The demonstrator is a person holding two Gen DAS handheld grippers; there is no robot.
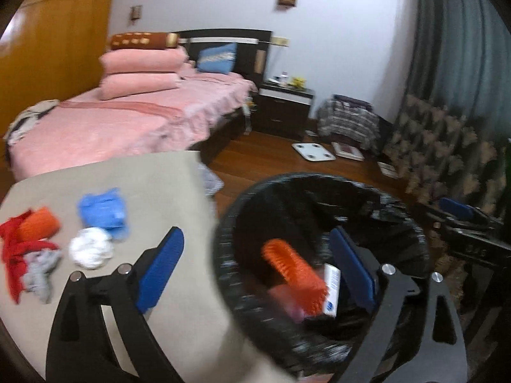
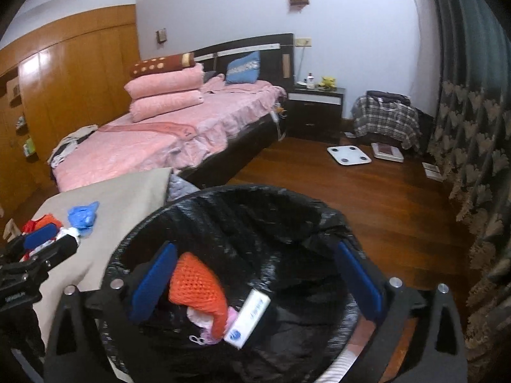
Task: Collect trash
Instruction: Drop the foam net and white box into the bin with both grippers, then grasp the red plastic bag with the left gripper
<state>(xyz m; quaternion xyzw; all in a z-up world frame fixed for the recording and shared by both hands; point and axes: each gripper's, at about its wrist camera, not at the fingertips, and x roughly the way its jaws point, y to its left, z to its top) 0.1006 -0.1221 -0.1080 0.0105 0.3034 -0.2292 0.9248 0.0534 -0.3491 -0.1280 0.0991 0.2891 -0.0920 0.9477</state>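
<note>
Bin (image 2: 287,210) lined in black, orange mesh (image 2: 194,284) and white box (image 2: 247,317) with unreadable blue print inside, below both grippers, left gripper (image 1: 255,268) and right gripper (image 2: 255,284) jaws spread wide, empty, more scraps (image 1: 95,247) on counter (image 1: 153,178).

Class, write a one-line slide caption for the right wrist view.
Open right gripper hangs over the black-lined bin, where orange mesh and a white box lie.
</note>
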